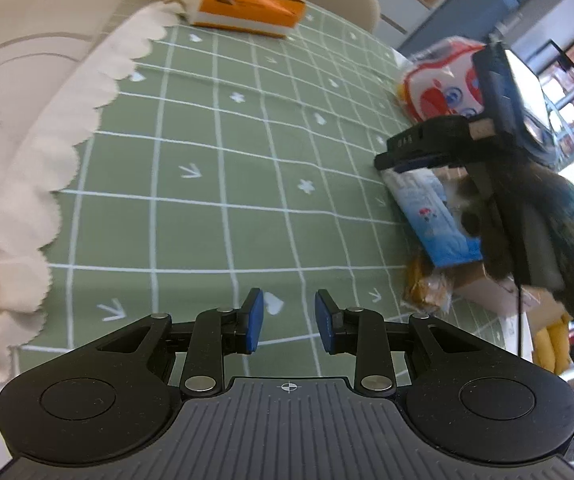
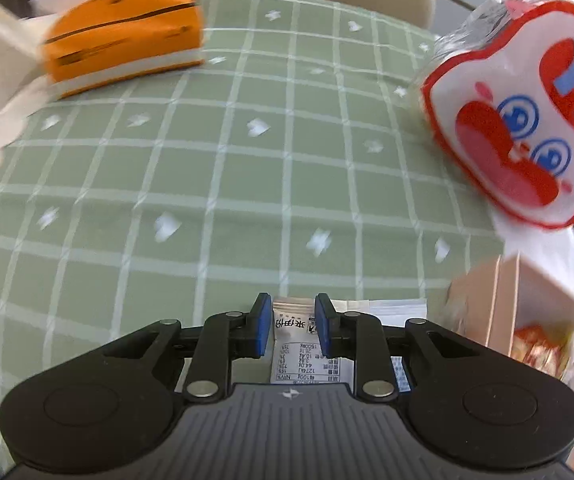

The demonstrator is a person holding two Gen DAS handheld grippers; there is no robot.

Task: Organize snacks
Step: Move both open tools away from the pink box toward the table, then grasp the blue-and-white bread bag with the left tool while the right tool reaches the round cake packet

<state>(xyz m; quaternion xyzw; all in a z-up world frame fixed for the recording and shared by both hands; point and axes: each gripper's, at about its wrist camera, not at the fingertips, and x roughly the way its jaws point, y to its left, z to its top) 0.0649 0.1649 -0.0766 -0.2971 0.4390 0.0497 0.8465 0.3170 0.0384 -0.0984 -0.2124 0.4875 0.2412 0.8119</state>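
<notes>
Snack packet [image 2: 291,344] clamped between right gripper [image 2: 290,330] jaws, long axis along them, just left of cardboard box [image 2: 527,300]. Left gripper [image 1: 289,320] jaws apart, empty, farther left over bench [image 1: 227,160].

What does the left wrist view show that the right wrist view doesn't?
Left wrist only: the right gripper from outside, over a blue snack packet, and the left gripper open with nothing between its pads. Right wrist only: the packet's printed white back between the right gripper's pads, and an open pink box. Both: the green checked tablecloth, orange box, red-and-white bag.
</notes>
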